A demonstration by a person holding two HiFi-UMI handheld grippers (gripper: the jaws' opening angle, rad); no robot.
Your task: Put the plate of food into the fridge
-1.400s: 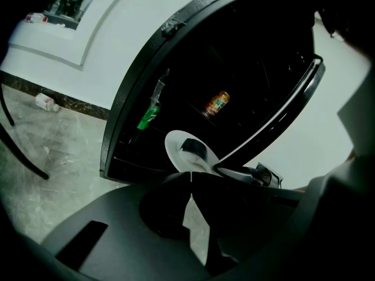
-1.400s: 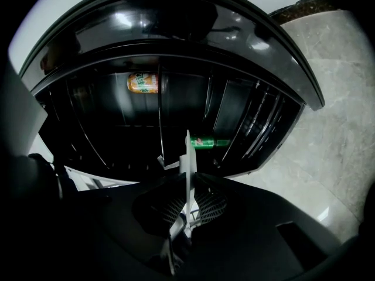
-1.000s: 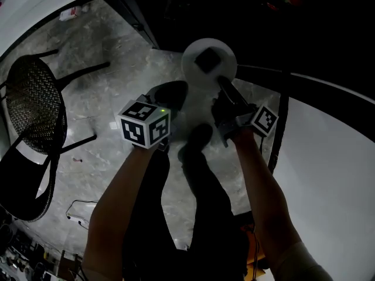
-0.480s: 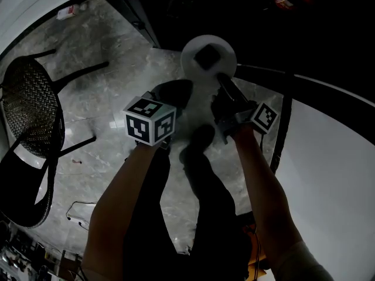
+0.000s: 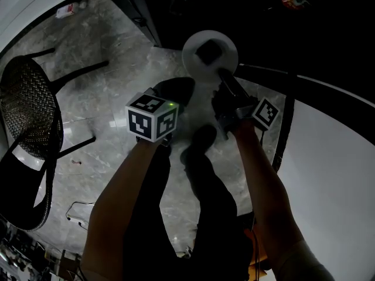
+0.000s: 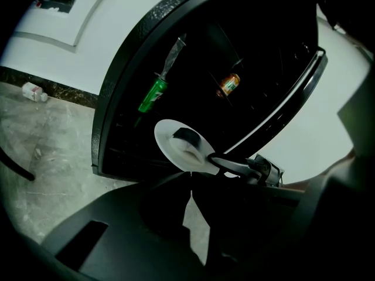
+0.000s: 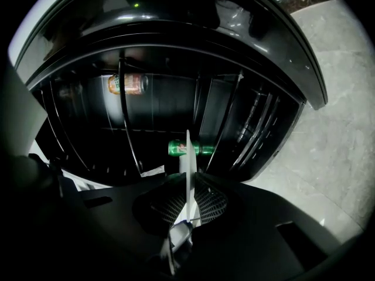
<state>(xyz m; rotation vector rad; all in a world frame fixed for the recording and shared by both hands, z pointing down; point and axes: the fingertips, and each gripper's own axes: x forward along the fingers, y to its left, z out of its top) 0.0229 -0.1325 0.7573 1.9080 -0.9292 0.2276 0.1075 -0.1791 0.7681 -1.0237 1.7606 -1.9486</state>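
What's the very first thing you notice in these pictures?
A bright white plate with a dark piece of food stands out against the black open fridge, pinched by its rim in the right gripper. Inside the dark fridge, a green bottle and an orange can catch the light. The black-and-white marker cube of the left gripper hangs over the grey floor.

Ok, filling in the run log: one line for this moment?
right hand-held gripper: shut on plate rim | plate: food on it, at fridge opening | left hand-held gripper: shut, empty | fridge: open
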